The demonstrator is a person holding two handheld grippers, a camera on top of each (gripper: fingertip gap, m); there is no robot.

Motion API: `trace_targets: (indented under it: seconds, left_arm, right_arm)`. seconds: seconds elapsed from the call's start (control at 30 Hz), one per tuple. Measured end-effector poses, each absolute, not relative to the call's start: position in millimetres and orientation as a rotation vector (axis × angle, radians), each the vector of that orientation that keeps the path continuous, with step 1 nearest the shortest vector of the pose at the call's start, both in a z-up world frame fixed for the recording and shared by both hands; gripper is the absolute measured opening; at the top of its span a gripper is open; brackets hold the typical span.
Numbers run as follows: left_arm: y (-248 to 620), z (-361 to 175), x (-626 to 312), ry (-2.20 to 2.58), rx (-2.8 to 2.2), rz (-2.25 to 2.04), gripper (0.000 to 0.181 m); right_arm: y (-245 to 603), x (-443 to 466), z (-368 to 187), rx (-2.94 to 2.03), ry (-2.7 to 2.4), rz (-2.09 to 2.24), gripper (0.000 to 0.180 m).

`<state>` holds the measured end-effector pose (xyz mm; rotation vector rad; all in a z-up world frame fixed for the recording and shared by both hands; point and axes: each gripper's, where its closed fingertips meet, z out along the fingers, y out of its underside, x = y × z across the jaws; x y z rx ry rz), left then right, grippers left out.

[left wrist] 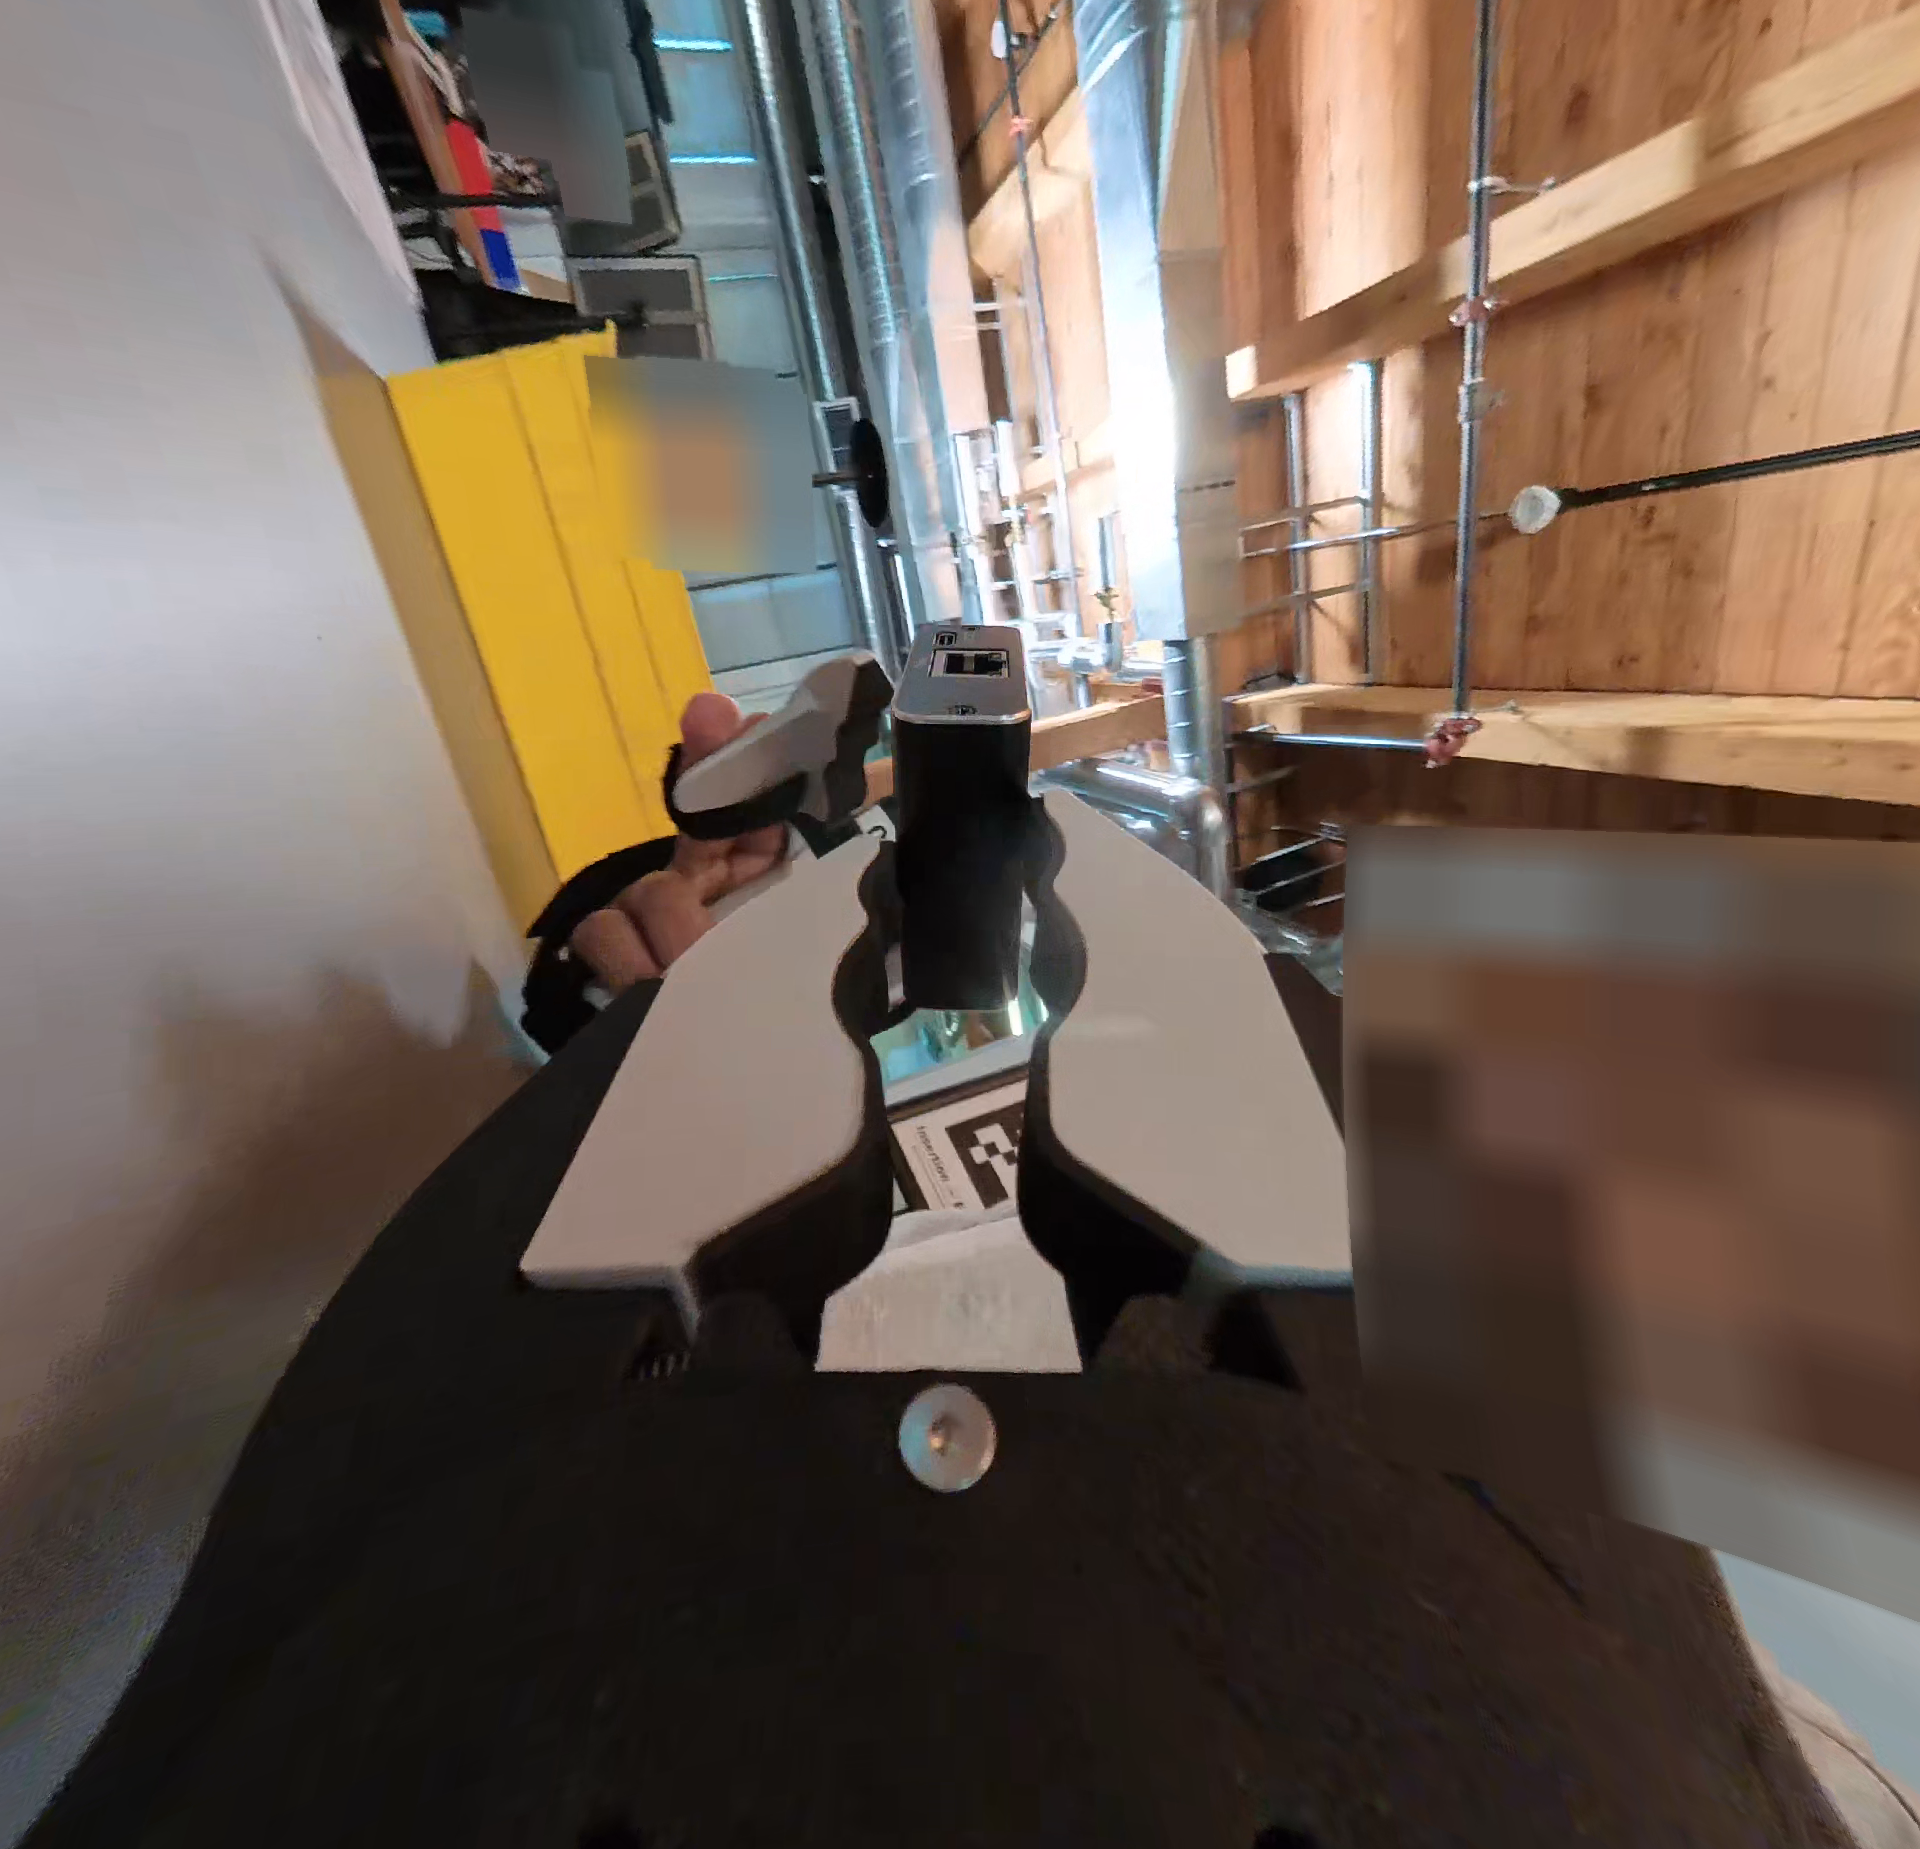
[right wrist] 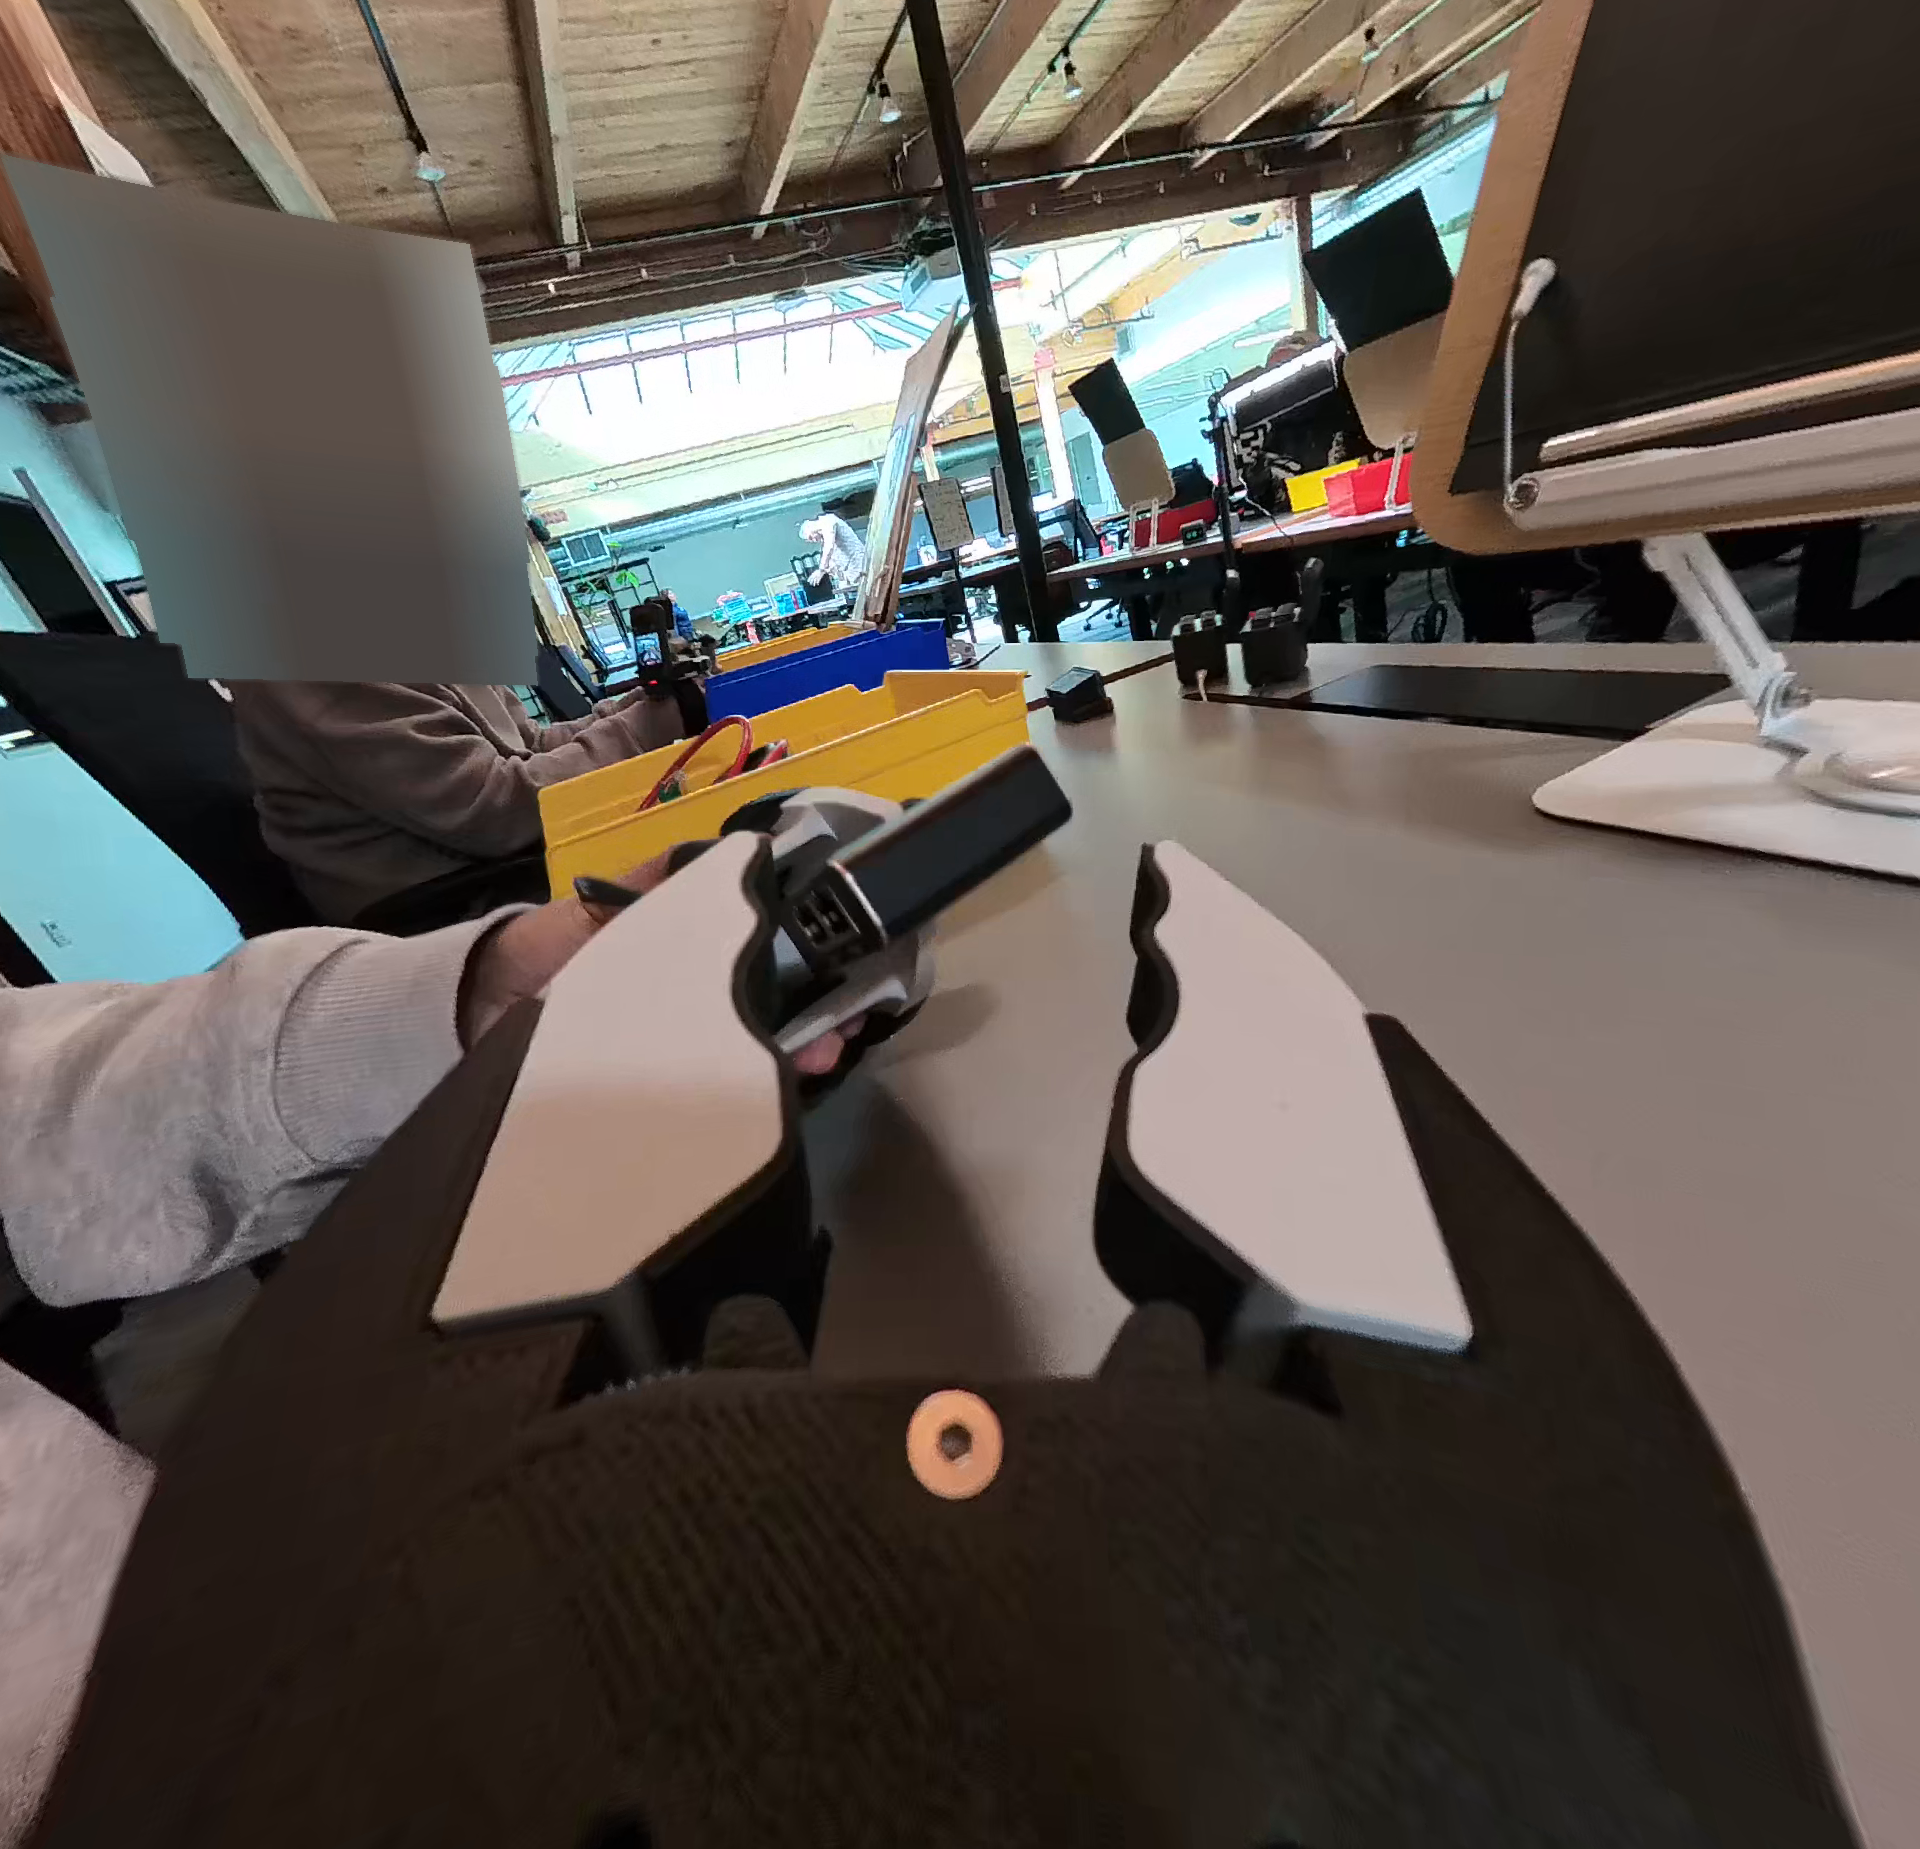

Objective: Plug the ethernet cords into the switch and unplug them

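The switch is a small black box with a silver end face that has ports in it. My left gripper is shut on its body and holds it in the air, ports pointing away from the camera. In the right wrist view the switch hangs tilted above the grey table, its port end facing my right gripper. That gripper is open and empty, with its left finger just in front of the ports. One right finger shows beside the switch in the left wrist view. No ethernet cord shows near either gripper.
A yellow bin holding a red cable and a blue bin stand behind the switch. A monitor on a white base is at the right. A seated person is at the left.
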<state>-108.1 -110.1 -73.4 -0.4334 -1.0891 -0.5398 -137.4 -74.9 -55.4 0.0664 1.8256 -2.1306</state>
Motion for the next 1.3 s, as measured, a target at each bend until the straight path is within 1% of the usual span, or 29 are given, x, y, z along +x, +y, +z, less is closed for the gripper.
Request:
trace_targets:
  seconds: [0.23,0.3,0.43,0.63,0.8,1.0,1.23,1.3]
  left_arm:
    - [-96.1,-71.8,-106.4,-1.059,-0.418,-0.621,0.028]
    - [-95.8,-72.2,-106.5,-1.058,-0.413,-0.627,0.024]
    - [-105.9,-67.0,-106.4,-1.018,-0.341,-0.622,0.028]
    - [-123.9,-66.9,-106.8,-0.996,-0.252,-0.589,0.029]
    - [-125.3,-68.9,-108.0,-1.002,-0.243,-0.577,0.028]
    - [-123.1,-72.9,-109.6,-1.023,-0.255,-0.572,0.026]
    - [-123.0,-75.8,-110.7,-1.051,-0.275,-0.541,0.026]
    - [-122.8,-77.9,-111.7,-1.07,-0.295,-0.517,0.026]
  right_arm:
    - [-76.2,-128.1,-57.0,-0.017,1.861,-2.148,0.066]
    - [-74.9,-125.4,-55.2,-0.028,1.837,-2.14,0.065]
    - [-73.9,-122.5,-54.3,-0.046,1.828,-2.135,0.061]
    - [-76.6,-119.6,-59.7,-0.053,1.87,-2.109,0.056]
    - [-80.7,-126.6,-70.4,0.024,1.955,-2.051,0.047]
    - [-79.4,-130.7,-72.4,0.111,1.923,-1.971,0.042]
    - [-75.8,-142.2,-71.2,0.236,1.841,-1.91,0.042]
    - [-72.8,-147.7,-68.7,0.256,1.859,-1.956,0.035]
